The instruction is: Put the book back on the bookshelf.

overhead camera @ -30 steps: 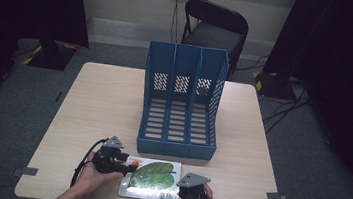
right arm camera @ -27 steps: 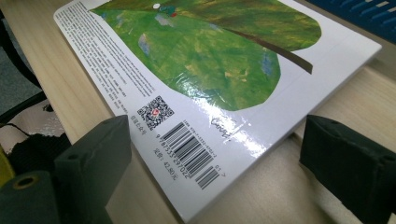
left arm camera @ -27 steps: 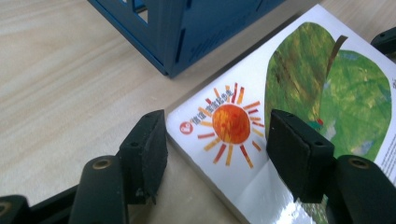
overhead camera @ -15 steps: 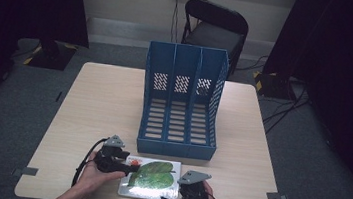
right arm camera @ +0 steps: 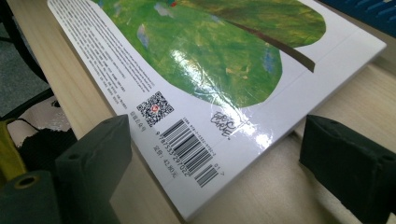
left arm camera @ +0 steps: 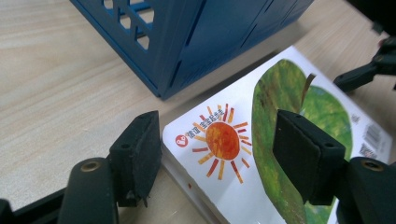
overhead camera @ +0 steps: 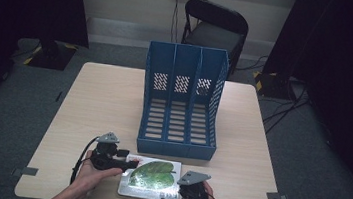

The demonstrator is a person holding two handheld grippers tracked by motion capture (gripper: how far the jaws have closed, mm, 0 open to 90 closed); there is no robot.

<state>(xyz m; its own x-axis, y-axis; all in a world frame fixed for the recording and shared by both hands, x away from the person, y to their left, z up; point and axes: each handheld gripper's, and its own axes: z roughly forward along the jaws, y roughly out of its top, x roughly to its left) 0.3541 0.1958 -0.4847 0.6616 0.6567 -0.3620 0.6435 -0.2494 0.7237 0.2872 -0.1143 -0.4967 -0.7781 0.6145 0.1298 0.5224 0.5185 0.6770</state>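
Glossy white picture book with green leaf cover (overhead camera: 151,178) lying flat at table's near edge, just before blue three-slot plastic file rack (overhead camera: 181,102). Not yet lifted or filed. Left gripper (left arm camera: 217,156) just narrowing, straddling sun corner, no clamp; right gripper (right arm camera: 219,172) agape around barcode corner.

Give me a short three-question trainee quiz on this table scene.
1. True or false: the book stands inside the blue file rack.
2. How many compartments does the rack have?
A. two
B. three
C. four
3. What does the left tool have between its open jaws?

Key:
1. False; it lies flat on the table in front of the rack.
2. B
3. The book's corner with the sun print; the pads are not pressing on it.
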